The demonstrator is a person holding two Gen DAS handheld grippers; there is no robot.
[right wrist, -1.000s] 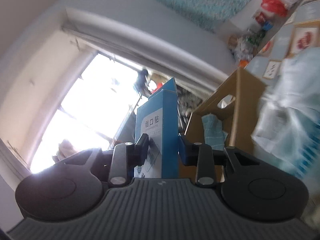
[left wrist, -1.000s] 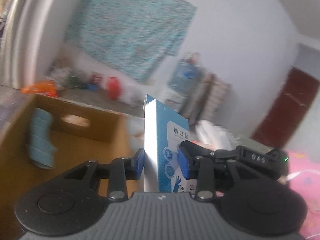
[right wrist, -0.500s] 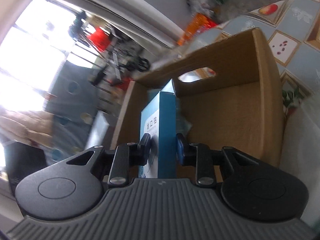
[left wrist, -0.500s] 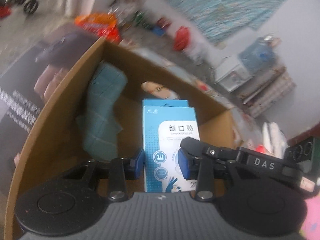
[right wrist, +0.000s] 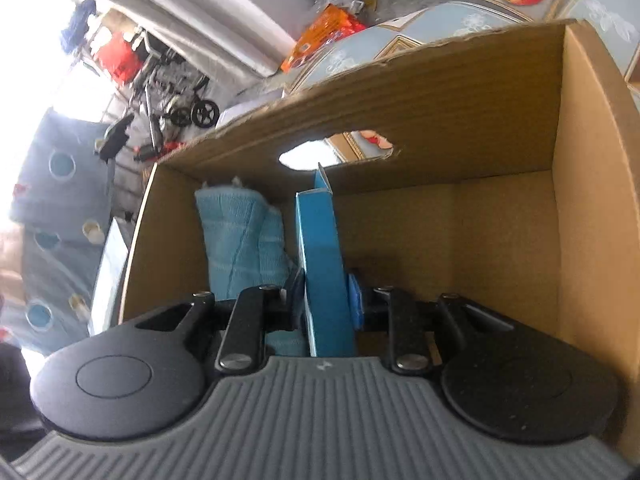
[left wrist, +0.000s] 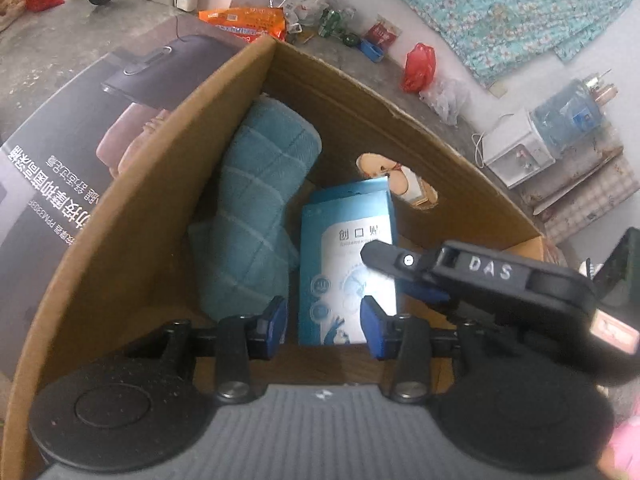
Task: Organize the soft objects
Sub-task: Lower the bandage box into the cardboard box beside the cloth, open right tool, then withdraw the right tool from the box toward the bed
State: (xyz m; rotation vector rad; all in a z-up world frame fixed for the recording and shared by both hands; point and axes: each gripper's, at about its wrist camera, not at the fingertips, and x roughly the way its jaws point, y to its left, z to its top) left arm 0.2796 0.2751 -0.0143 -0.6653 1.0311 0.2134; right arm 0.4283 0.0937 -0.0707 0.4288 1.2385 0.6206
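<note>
A blue-and-white carton [left wrist: 344,240] stands upright inside the cardboard box [left wrist: 352,92], next to a rolled teal towel [left wrist: 260,200]. My left gripper [left wrist: 324,324] straddles the carton's lower part. Its jaws are opening, and a gap shows between the left pad and the carton. My right gripper [left wrist: 396,276] reaches in from the right. In the right wrist view it [right wrist: 326,300] is shut on the carton's [right wrist: 320,240] narrow sides, with the towel [right wrist: 240,232] to the left. The right half of the box [right wrist: 440,92] floor is bare.
A large dark printed box [left wrist: 80,152] lies against the cardboard box's left wall. Beyond it on the floor are an orange packet [left wrist: 248,24], a red bag [left wrist: 420,64] and a white appliance [left wrist: 516,152]. A wheelchair [right wrist: 176,96] stands by the doorway.
Both grippers tipped downward and carried the carton from above the box rim down inside, beside the towel. The left pads have spread slightly off the carton.
</note>
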